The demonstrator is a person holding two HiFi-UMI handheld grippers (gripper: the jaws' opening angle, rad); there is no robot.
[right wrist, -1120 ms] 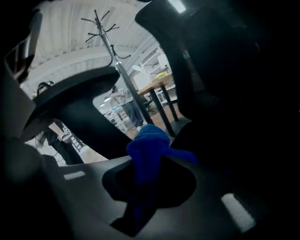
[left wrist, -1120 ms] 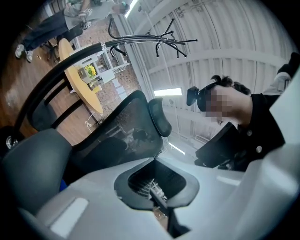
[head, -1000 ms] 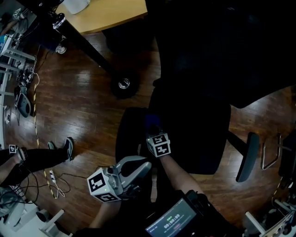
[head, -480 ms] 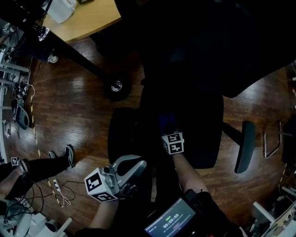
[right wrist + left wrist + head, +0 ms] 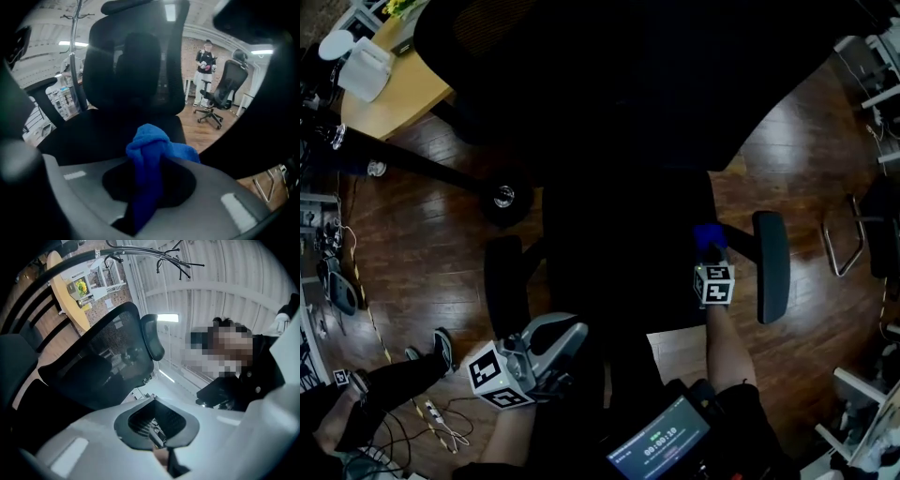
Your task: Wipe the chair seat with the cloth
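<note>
The black chair seat (image 5: 628, 253) lies dark in the middle of the head view, with its mesh backrest (image 5: 609, 84) above it. My right gripper (image 5: 710, 251) is at the seat's right edge, beside the right armrest (image 5: 771, 267), shut on a blue cloth (image 5: 708, 234). In the right gripper view the cloth (image 5: 150, 145) bulges out between the jaws over the seat (image 5: 108, 136), facing the backrest (image 5: 136, 61). My left gripper (image 5: 574, 330) hangs low by my body, off the seat's front left. Its jaws (image 5: 157, 439) are shut on nothing and point upward.
A wooden table (image 5: 394, 94) with a white box (image 5: 364, 67) stands at the far left. The left armrest (image 5: 502, 281) and a caster (image 5: 502, 195) flank the seat. Someone's shoe (image 5: 442, 349) and cables lie on the wooden floor. Another office chair (image 5: 224, 89) stands behind.
My right gripper has carried the cloth across the seat from its front left to its right edge. The left gripper has stayed low and tilted slightly.
</note>
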